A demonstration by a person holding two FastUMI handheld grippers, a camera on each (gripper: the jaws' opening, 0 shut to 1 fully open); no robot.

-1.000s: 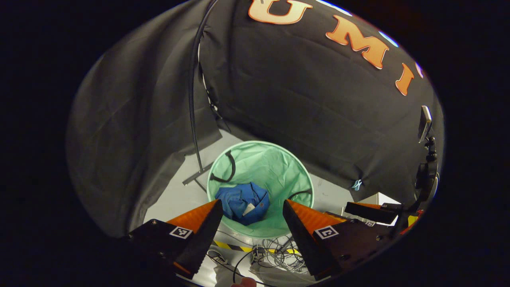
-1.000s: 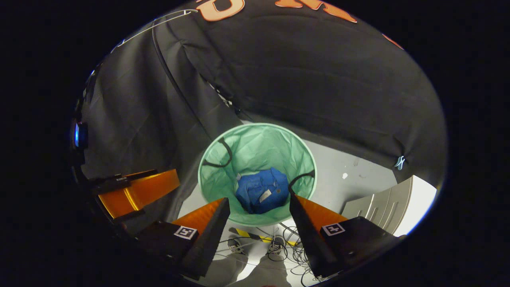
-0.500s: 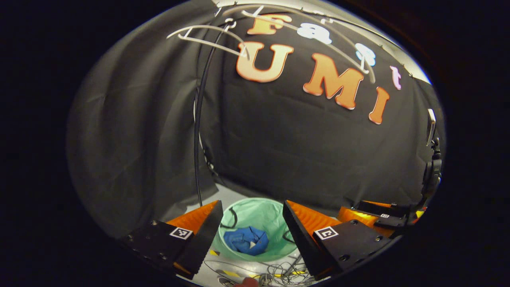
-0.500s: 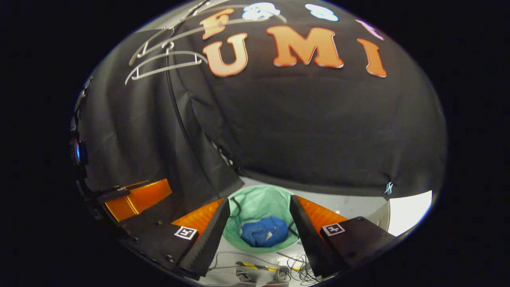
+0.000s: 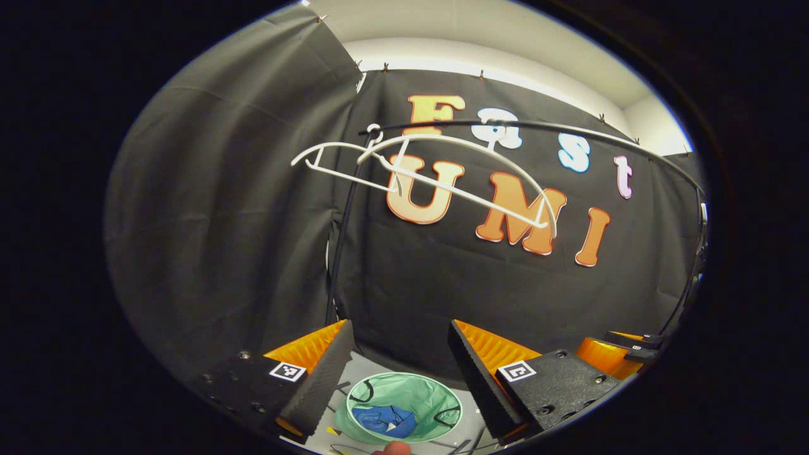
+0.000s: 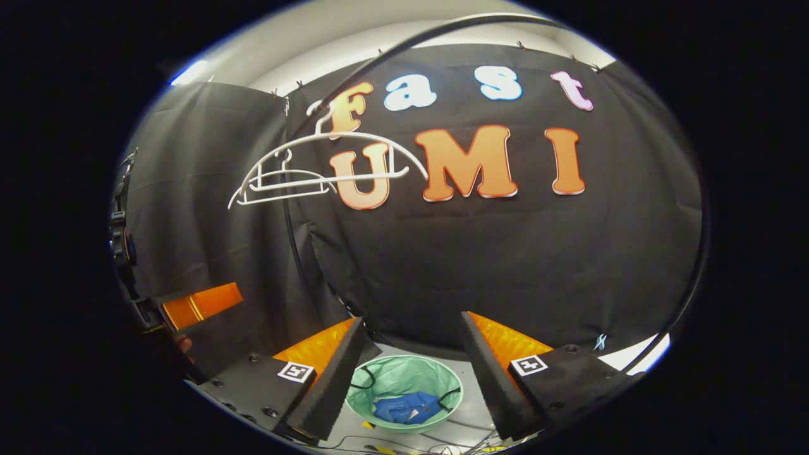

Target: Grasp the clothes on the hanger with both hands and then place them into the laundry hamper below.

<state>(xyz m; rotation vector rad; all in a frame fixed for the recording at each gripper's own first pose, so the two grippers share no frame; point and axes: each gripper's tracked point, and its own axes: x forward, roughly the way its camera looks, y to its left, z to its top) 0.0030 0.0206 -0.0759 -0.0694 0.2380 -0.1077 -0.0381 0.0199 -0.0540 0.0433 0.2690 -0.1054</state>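
A blue garment [image 5: 383, 420] [image 6: 406, 407] lies crumpled at the bottom of the round mint-green hamper [image 5: 436, 401] [image 6: 404, 377] on the floor. Two bare white hangers [image 5: 442, 170] [image 6: 303, 177] hang from a black rail [image 5: 569, 129] [image 6: 404, 44] high up against the black cloth. My left gripper [image 5: 398, 373] is open, well above the hamper, with nothing between its fingers. My right gripper [image 6: 411, 373] is open and empty too, also high over the hamper. The left gripper's orange side [image 6: 202, 302] appears at the left of the right gripper view, and the right gripper's [image 5: 607, 351] at the right of the left gripper view.
The rail's black upright pole [image 5: 341, 253] [image 6: 294, 253] stands left of the hamper. Loose cables [image 6: 468, 436] and yellow-black tape [image 5: 332, 431] lie on the pale floor in front of it. A white panel [image 6: 638, 354] stands at the right.
Both grippers have risen and tilted up from looking down into the hamper. The hamper has shrunk to the bottom of both views, and the hangers and rail have come into sight.
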